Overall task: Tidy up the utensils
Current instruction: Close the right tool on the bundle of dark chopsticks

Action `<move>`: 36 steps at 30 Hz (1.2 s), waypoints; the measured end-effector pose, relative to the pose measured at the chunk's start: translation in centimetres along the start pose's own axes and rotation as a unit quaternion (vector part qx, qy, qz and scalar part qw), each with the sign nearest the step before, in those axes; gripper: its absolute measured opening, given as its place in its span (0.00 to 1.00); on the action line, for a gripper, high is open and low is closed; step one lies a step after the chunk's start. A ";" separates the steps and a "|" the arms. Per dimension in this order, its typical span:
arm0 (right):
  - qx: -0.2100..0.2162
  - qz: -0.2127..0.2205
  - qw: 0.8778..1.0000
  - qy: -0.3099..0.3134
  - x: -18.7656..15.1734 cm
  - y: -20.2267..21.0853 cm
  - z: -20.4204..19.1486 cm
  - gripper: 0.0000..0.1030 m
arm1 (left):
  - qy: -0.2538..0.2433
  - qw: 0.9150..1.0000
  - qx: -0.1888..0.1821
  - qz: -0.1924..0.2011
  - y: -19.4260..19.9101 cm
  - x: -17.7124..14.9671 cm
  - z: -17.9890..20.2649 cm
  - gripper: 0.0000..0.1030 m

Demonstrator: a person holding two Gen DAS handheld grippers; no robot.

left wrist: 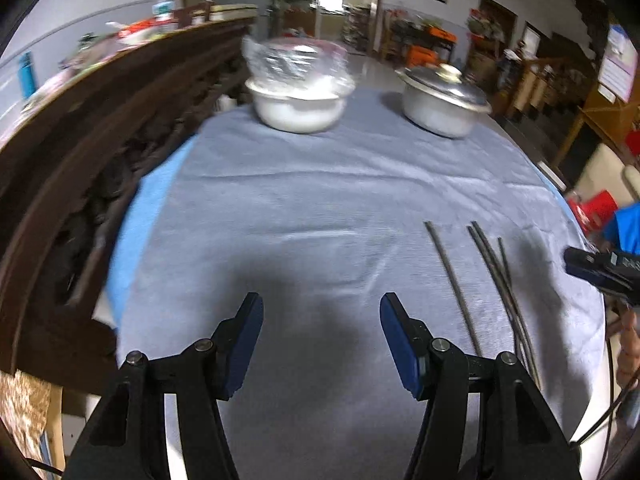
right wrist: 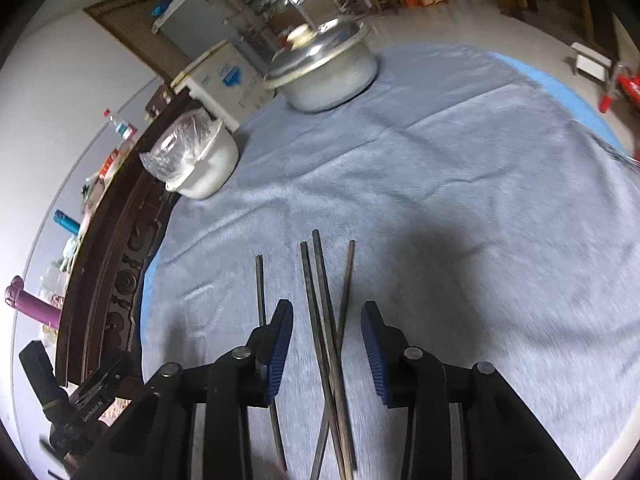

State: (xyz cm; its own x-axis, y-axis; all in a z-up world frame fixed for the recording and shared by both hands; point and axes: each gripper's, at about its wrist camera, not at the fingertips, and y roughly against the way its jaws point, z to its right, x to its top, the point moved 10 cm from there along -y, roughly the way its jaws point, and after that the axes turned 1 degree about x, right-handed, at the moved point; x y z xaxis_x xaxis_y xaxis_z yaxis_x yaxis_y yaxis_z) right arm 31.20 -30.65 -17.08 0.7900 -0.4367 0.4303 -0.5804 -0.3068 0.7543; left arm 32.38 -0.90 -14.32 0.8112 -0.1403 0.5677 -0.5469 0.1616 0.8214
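Several dark chopsticks point(right wrist: 320, 304) lie on the grey-blue tablecloth point(right wrist: 460, 200). In the right wrist view three of them lie crossed between my right gripper's point(right wrist: 327, 316) open fingers; a single chopstick point(right wrist: 261, 288) lies just left of the left finger. In the left wrist view the chopsticks point(left wrist: 490, 264) lie to the right of my left gripper point(left wrist: 322, 308), which is open and empty above bare cloth point(left wrist: 300, 200). The right gripper's body point(left wrist: 600, 270) shows at the right edge there.
A white pot with a plastic bag over it point(left wrist: 300, 92) and a lidded metal pot point(left wrist: 442, 98) stand at the table's far end. A dark carved wooden sideboard point(left wrist: 92, 152) with bottles on top runs along the left side.
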 end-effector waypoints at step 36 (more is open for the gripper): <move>-0.112 -0.146 0.976 0.118 4.2 -14.2 -2.0 0.13 | -0.078 0.982 -0.101 -0.143 -15.1 4.4 12.9 0.57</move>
State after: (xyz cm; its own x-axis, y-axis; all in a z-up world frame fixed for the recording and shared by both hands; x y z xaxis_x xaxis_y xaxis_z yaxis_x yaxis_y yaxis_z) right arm 43.14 -26.47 -24.98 0.9539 -0.1442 0.2632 -0.2873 -0.1852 0.9398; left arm 41.55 -16.55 -23.52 0.8749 -0.3540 0.3306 -0.2373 0.2818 0.9297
